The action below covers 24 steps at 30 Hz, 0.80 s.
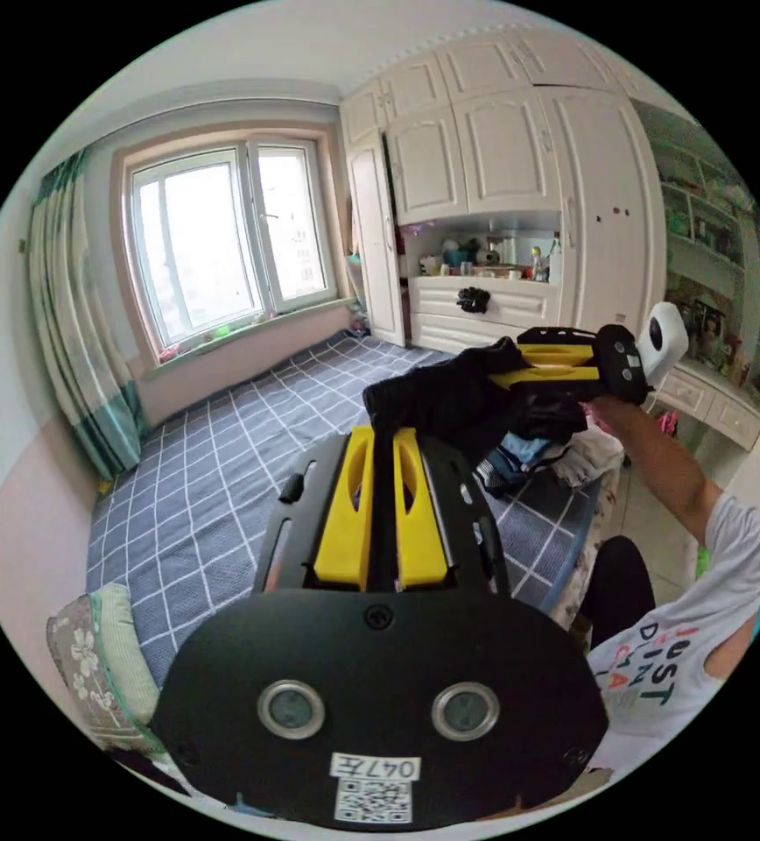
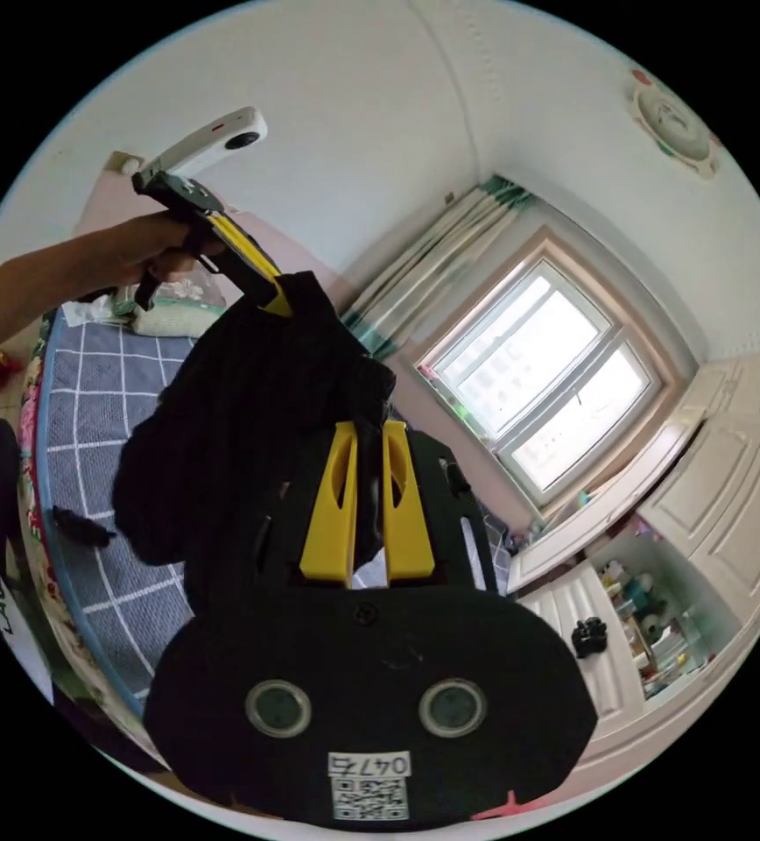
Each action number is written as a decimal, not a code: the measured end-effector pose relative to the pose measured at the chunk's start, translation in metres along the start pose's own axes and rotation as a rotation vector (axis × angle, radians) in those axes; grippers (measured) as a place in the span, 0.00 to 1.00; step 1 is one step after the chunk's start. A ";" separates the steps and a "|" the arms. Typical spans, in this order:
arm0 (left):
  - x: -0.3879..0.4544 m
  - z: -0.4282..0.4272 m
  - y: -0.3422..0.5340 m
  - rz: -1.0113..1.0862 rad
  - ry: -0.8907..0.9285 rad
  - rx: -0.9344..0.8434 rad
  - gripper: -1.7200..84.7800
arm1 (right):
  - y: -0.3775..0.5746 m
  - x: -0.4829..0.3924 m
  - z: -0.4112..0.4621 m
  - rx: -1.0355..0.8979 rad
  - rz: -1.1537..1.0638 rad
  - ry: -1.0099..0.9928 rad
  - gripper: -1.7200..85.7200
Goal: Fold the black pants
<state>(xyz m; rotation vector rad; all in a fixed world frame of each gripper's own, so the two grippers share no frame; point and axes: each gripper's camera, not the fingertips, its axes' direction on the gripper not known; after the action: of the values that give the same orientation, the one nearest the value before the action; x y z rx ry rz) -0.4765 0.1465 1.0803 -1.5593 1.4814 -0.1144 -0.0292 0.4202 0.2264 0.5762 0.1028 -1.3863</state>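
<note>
Above the bed point(image 1: 222, 455) you've got the pants point(image 1: 450, 399) lifted clear, strung between both grippers: left gripper point(image 1: 384, 438) clamped on one edge, right gripper point(image 2: 369, 438) clamped on another. Risk: fabric's bunched, so a pinch may hold only one layer & slip when you stretch it, prob. dropping onto the clothes pile point(image 1: 538, 455). Writing: each gripper's label too small to read.

Matt black cloth of the black pants point(image 1: 450, 399) hangs above the bed's checked woven cover point(image 1: 214, 473), gripped by the smooth yellow plastic jaws of the left gripper point(image 1: 382, 438) on its satin black plate, while beyond the bed stand glossy cream painted wardrobe doors point(image 1: 503, 149).
</note>
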 end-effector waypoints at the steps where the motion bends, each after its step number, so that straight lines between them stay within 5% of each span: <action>1: 0.006 0.003 0.010 0.012 0.009 -0.014 0.04 | 0.010 -0.014 -0.009 0.001 -0.031 -0.021 0.03; 7: 0.067 0.073 0.155 0.044 0.189 -0.205 0.08 | 0.122 -0.133 -0.019 -0.075 -0.083 -0.275 0.04; 13: 0.100 0.143 0.297 -0.163 0.340 -0.468 0.10 | 0.219 -0.231 -0.026 -0.302 0.040 -0.535 0.04; 20: 0.101 0.156 0.351 -0.304 0.219 -0.558 0.15 | 0.192 -0.224 -0.063 -0.140 0.140 -0.482 0.02; 24: 0.123 0.191 0.364 -0.232 0.005 -0.669 0.06 | 0.181 -0.237 -0.056 -0.090 0.155 -0.520 0.02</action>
<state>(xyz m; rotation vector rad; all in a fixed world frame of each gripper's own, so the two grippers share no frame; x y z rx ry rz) -0.5882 0.2177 0.6716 -2.2617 1.4102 0.2727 0.1082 0.6692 0.3312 0.1331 -0.2913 -1.3325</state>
